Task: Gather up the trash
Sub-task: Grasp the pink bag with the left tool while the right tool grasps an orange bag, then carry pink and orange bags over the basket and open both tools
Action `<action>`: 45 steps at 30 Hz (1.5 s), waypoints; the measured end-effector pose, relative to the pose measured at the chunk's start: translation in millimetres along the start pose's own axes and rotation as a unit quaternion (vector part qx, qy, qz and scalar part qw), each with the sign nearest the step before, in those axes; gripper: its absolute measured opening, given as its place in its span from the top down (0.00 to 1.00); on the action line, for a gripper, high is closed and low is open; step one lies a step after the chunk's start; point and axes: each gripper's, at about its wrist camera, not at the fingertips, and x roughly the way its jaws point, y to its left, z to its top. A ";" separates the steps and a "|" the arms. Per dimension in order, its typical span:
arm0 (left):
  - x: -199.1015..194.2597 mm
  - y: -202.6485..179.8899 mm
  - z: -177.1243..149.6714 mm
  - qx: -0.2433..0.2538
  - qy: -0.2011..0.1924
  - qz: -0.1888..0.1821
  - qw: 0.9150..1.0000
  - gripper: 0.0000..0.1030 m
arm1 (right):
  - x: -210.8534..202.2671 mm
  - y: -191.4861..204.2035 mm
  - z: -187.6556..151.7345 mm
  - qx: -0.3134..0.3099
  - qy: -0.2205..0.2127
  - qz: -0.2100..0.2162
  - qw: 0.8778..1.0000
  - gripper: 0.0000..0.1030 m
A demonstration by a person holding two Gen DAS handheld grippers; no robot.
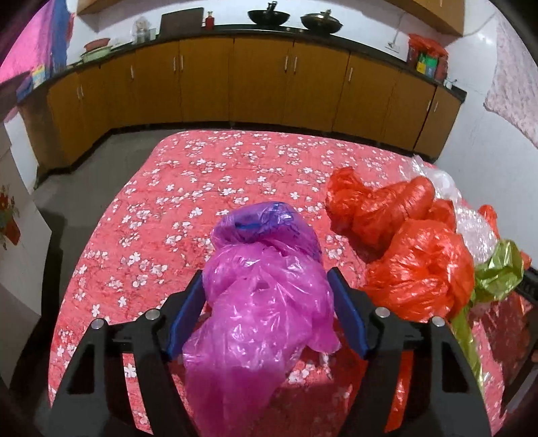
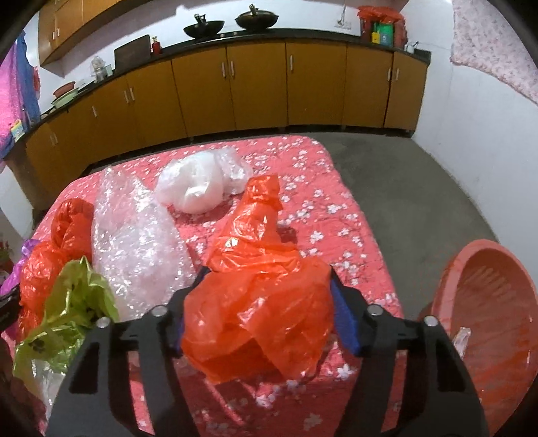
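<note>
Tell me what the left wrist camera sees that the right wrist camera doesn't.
Only the left wrist view shows the purple bag between the left gripper jaws. Only the right wrist view shows the red basin, the white bag and the orange bag between the right gripper jaws. Both show the floral cloth, green foil, bubble wrap and cabinets.

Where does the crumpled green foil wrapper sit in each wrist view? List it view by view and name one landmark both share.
Left wrist: green foil wrapper at the right edge, just right of the near orange bag.
Right wrist: green foil wrapper at lower left, beside the bubble wrap.
Shared landmark: the two black woks on the counter.
</note>
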 end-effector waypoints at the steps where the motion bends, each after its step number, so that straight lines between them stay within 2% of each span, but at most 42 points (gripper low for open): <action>1: -1.1 1.5 -0.3 -0.001 0.000 -0.001 1.000 0.33 | -0.2 -0.6 -0.2 0.001 0.001 0.002 1.000 0.43; 7: -9.7 0.5 -0.9 0.005 -0.008 -0.010 1.000 0.40 | -10.7 -1.7 -8.2 0.002 0.004 0.018 1.000 0.54; 16: -46.8 4.6 0.8 0.009 -0.042 -0.016 0.999 0.41 | -51.2 -13.8 -22.6 0.016 -0.016 0.027 0.999 0.54; 23: -83.4 -9.8 6.5 0.020 -0.072 -0.036 0.997 0.41 | -95.2 -28.1 -38.3 0.028 -0.037 0.029 0.998 0.54; 33: -122.7 -63.6 4.9 0.059 -0.104 -0.093 0.988 0.41 | -172.9 -68.1 -52.3 0.048 -0.095 0.016 0.994 0.54; 45: -137.4 -154.3 -5.8 0.110 -0.106 -0.180 0.972 0.41 | -236.4 -128.0 -74.8 0.085 -0.140 -0.046 0.985 0.54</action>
